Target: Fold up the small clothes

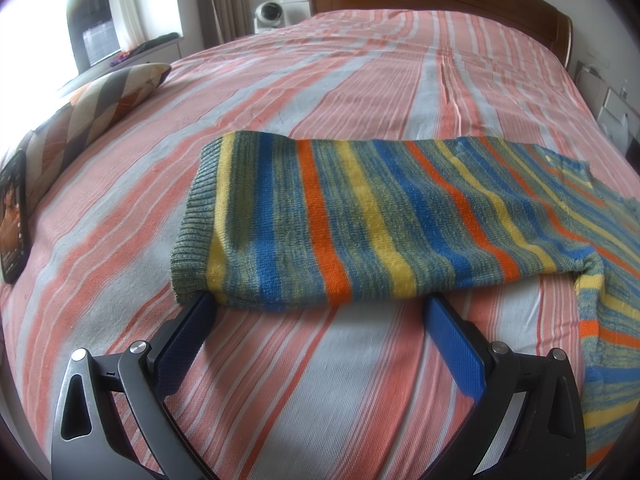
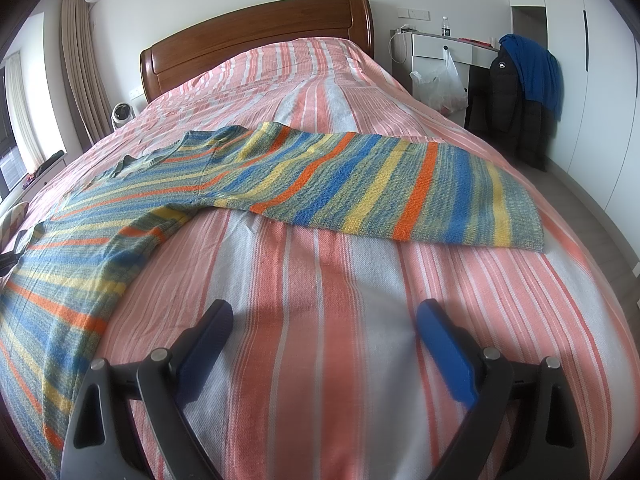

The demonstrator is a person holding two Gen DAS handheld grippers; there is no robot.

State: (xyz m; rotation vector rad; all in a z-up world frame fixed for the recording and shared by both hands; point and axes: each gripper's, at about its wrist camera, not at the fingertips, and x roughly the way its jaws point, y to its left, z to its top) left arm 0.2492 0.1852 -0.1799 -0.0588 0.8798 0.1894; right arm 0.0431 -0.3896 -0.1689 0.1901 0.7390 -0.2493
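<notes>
Sleeves of the striped sweater [image 1: 360, 208] are spread flat across the bed [image 2: 320, 280], seemingly for folding inward, while the left gripper [image 1: 316, 304] is held wide at one sleeve's edge and the right gripper [image 2: 324, 316] wide, short of the other, nothing gripped

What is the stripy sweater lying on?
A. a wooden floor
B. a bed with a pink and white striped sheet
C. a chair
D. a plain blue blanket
B: the stripy sweater is spread out flat on the bed's pink and white striped sheet, with the wooden headboard behind it.
</notes>
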